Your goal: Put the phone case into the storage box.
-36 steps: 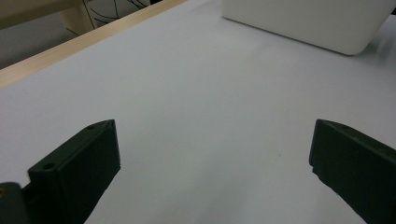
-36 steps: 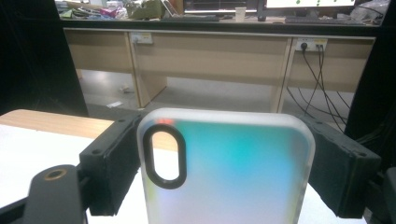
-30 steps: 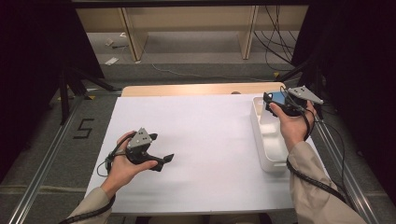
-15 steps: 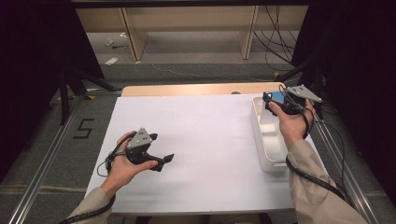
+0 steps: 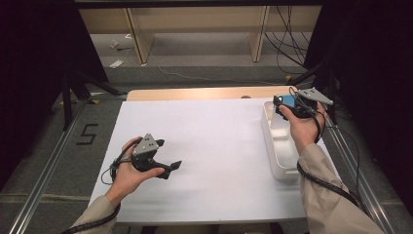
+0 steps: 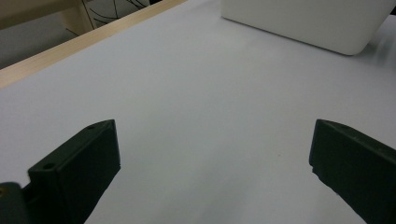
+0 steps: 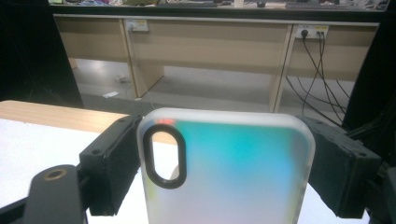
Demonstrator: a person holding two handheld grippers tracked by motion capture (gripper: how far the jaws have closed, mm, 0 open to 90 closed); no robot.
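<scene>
High view: two tongs, one phone case and one white bin are on show. The left tongs [image 5: 168,168] lie low over the white surface [image 5: 214,146], jaws spread wide and holding nothing. The right tongs [image 5: 281,103] are raised above the far end of the white bin [image 5: 277,156], which sits along the surface's right edge; a blue phone case [image 5: 288,101] shows between their jaws. Bare white sheet separates the two hands, with nothing lying on it. A strip of wood [image 5: 195,92] runs along the far edge, and beyond it the floor drops away to cables and shelving.

Left gripper view: two black jaws stand far apart, with only empty white sheet between them. The bin's [image 6: 303,21] rounded wall sits well ahead at upper right, and the wooden edge [image 6: 70,49] crosses upper left.

Right gripper view: both jaws press the sides of the one phone case [image 7: 233,172], frosted with a teal tint, upright, its oval camera cut-out toward the left. Behind it stand wooden shelving [image 7: 210,51] and hanging cables.
</scene>
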